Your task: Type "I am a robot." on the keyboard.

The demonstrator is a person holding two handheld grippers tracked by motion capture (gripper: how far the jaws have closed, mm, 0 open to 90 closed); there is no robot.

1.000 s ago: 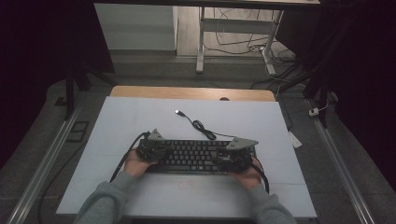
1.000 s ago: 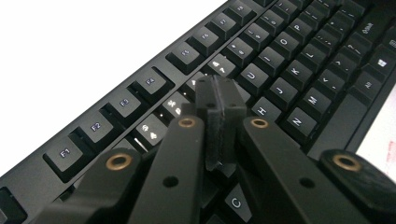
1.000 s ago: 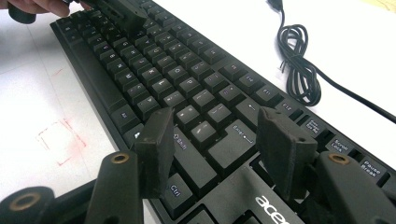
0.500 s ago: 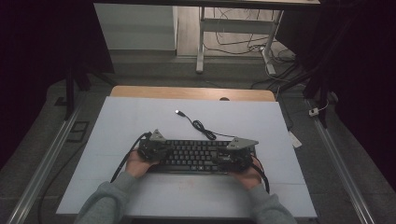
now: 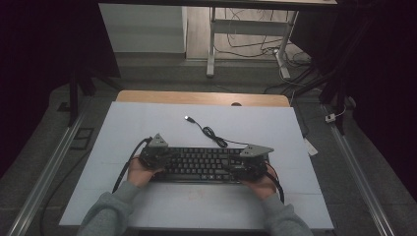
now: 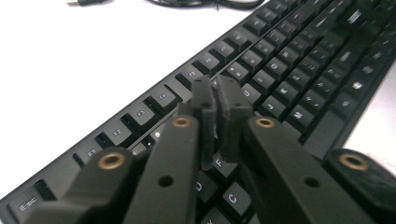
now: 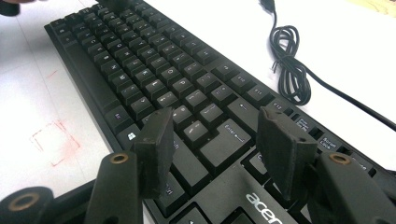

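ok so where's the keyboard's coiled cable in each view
High view: the cable lies on the white table, just behind the keyboard, near the middle.
Left gripper view: a dark strip of it along the top edge, past the keys.
Right gripper view: the coil at upper right, beside the function-key row.
Shared landmark: the keyboard's back edge, which the cable lies beyond in all three.

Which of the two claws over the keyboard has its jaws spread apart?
The right claw, above the Enter key; the left claw has its jaws almost together, nothing between them.
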